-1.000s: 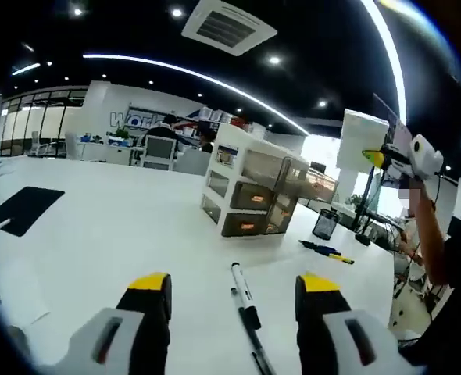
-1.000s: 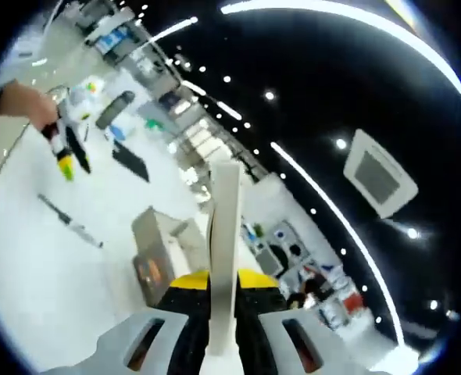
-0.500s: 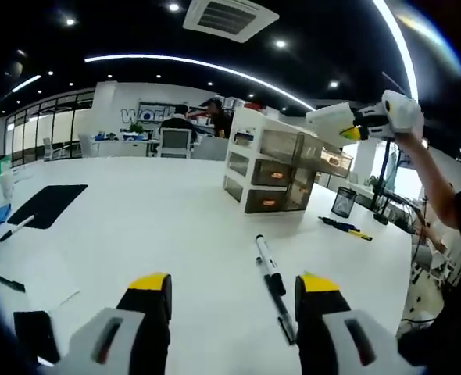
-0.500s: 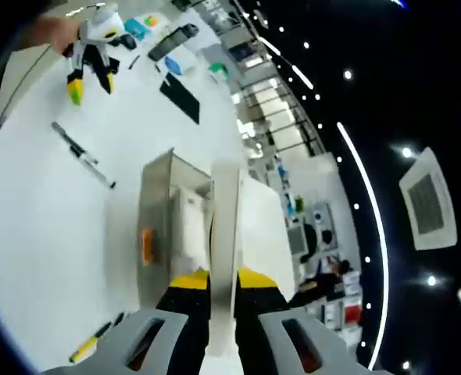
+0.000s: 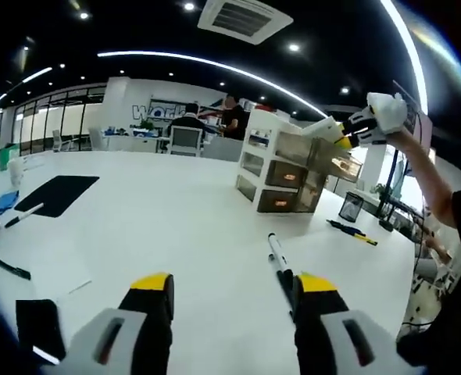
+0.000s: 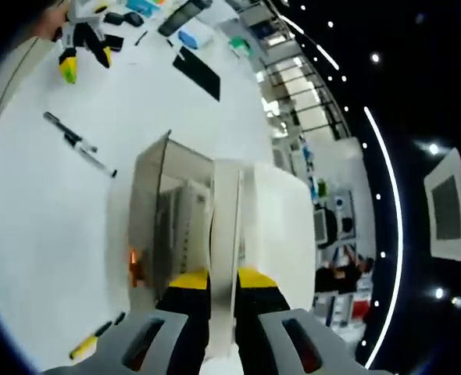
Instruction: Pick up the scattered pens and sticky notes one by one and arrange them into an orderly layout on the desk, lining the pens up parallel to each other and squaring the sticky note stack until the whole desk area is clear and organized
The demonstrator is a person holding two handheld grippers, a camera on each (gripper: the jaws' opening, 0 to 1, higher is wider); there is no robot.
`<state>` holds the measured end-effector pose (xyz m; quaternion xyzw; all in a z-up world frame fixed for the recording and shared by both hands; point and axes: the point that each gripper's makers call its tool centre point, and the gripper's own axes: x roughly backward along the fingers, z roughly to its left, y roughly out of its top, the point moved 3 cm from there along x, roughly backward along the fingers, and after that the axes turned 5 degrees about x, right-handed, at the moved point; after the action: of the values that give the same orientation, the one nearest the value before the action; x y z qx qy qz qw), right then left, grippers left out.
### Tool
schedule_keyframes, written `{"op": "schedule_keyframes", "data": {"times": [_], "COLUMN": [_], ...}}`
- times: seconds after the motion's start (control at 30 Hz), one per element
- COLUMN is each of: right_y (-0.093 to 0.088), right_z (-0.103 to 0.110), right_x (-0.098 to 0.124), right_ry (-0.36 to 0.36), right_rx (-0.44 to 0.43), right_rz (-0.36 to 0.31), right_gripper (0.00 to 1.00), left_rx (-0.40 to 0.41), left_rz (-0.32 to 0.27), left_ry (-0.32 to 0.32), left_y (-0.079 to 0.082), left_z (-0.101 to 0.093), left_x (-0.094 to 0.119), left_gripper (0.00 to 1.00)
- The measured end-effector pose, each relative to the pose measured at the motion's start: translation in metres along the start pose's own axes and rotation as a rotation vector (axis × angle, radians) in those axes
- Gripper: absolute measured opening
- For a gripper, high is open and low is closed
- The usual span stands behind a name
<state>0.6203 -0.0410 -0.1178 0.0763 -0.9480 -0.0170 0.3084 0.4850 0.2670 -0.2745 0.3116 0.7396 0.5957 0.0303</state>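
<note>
Sticky notes (image 6: 224, 234), a white pad held edge-on, sit clamped in the right claw (image 6: 223, 285) high above the drawer unit (image 6: 164, 226), likely for carrying. The left claw (image 5: 227, 285) hovers apart over the desk (image 5: 160, 226), near 2 pens (image 5: 280, 266) lying before that unit.

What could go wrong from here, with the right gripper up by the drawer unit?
1. The right gripper pinches a thin white pad by one edge, high over the drawer unit; it may slip or flex and land skewed.
2. Lowering it could knock the drawer unit's top.
3. The left gripper hangs open with the pens against its right jaw; a small drift could roll them out of line.
</note>
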Motion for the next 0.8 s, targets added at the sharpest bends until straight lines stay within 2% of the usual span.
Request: {"op": "schedule_keyframes", "data": {"times": [0.2,0.47,0.63,0.8], "right_y": [-0.002,-0.002,-0.001,0.000], "right_z": [0.001,0.000,0.002,-0.003], "right_x": [-0.013,-0.023,-0.028,-0.028], "right_ry": [0.015,0.007,-0.001,0.042], "right_rx": [0.047,0.101,0.149,0.100], "right_rz": [0.079,0.128,0.128,0.082], "right_gripper": [0.09,0.09,0.09,0.10], "left_rx": [-0.013,-0.017,-0.027,-0.019], "left_rz": [-0.001,0.005,-0.001,0.009], "left_ry": [0.001,-0.014,-0.019,-0.026], "left_y": [0.004,0.006,0.009,0.004], "left_z": [0.003,0.000,-0.006,-0.007], "left_x": [-0.003,-0.011,-0.010,-0.007], "left_gripper": [0.61,0.61,0.61,0.61]}}
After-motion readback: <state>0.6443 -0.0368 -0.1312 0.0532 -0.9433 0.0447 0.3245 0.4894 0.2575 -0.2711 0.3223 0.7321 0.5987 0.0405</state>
